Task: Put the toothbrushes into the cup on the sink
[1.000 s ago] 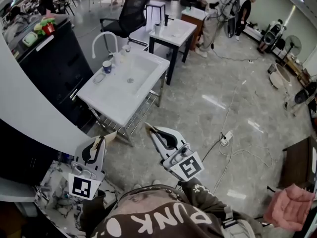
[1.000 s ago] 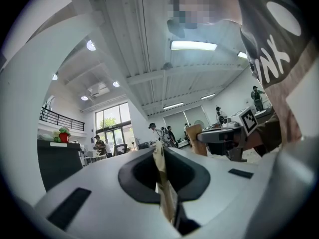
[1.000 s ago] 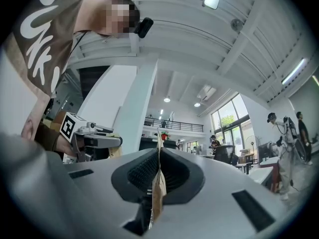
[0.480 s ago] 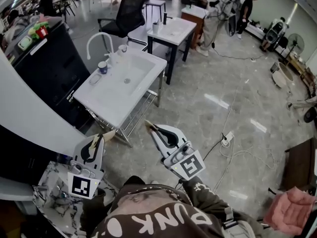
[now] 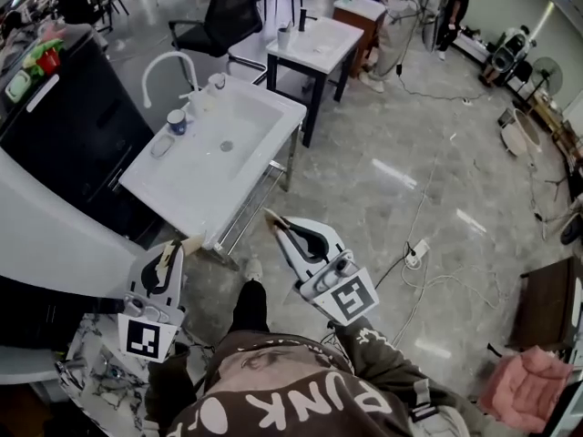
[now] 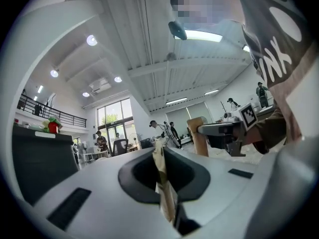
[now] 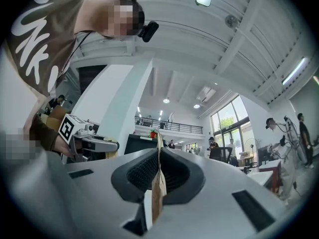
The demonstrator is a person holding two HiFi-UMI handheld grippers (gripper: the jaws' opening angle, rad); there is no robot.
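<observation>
The white sink stands on a metal frame ahead and to the left, with a curved white tap at its back. A small blue-and-white cup stands on the sink's rim beside the tap. I cannot make out any toothbrushes at this distance. My left gripper is held low before the sink's near edge, shut, with nothing in it. My right gripper is over the floor to the right of the sink, also shut and empty.
A second small white table with a cup stands behind the sink, next to a black office chair. A black cabinet flanks the sink's left. A power strip and cables lie on the floor at the right.
The sink has slid down and left in the head view, and the person's shoe now shows between the grippers. Both grippers stay shut and keep their places.
</observation>
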